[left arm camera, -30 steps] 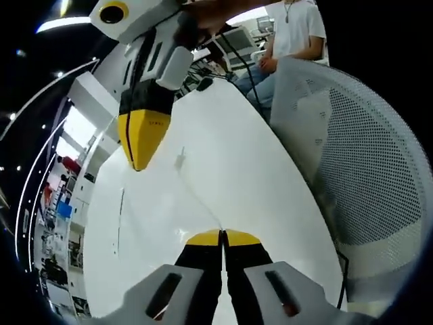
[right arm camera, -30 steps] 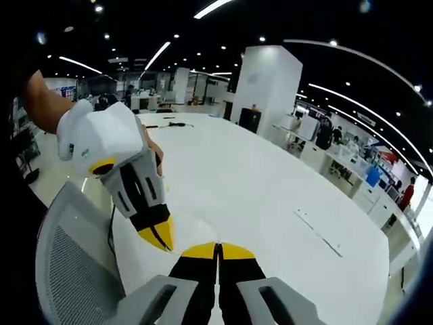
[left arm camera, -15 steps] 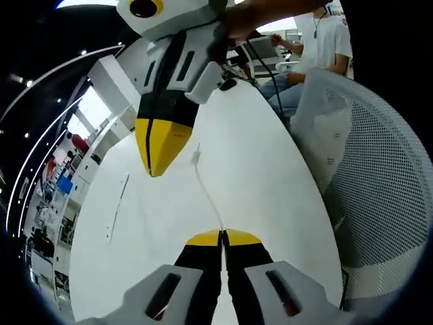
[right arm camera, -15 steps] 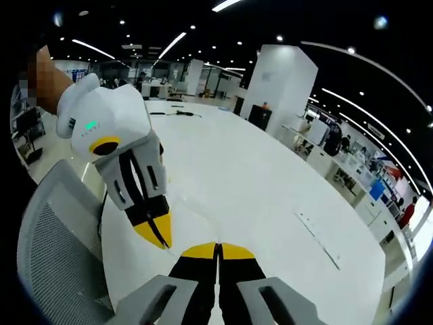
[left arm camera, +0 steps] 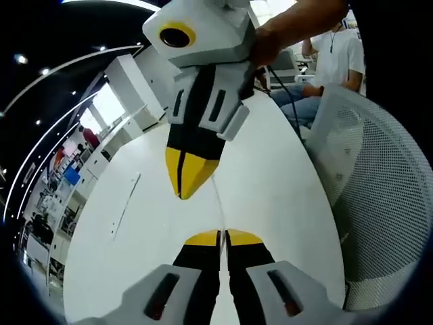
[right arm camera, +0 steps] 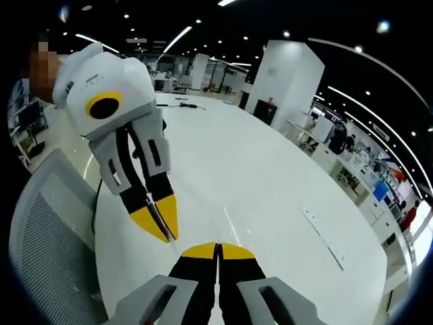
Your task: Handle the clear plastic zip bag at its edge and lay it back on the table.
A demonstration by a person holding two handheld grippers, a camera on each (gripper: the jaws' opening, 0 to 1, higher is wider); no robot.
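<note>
The clear zip bag is almost invisible; its edge shows as a thin pale line rising from my left gripper toward the right gripper, which hangs point-down from the top of the left gripper view. Both pairs of yellow-tipped jaws are pressed together on that edge. In the right gripper view my right gripper is shut at the bottom, and the left gripper points down just left of it. A faint crease of the bag lies over the white table.
A white mesh chair back stands close beside the table edge, also the chair. A person in a white shirt sits at the far end. A narrow slot is set in the table top.
The two grippers have drawn closer together, so the stretch of bag edge between them is shorter. Both stay shut.
</note>
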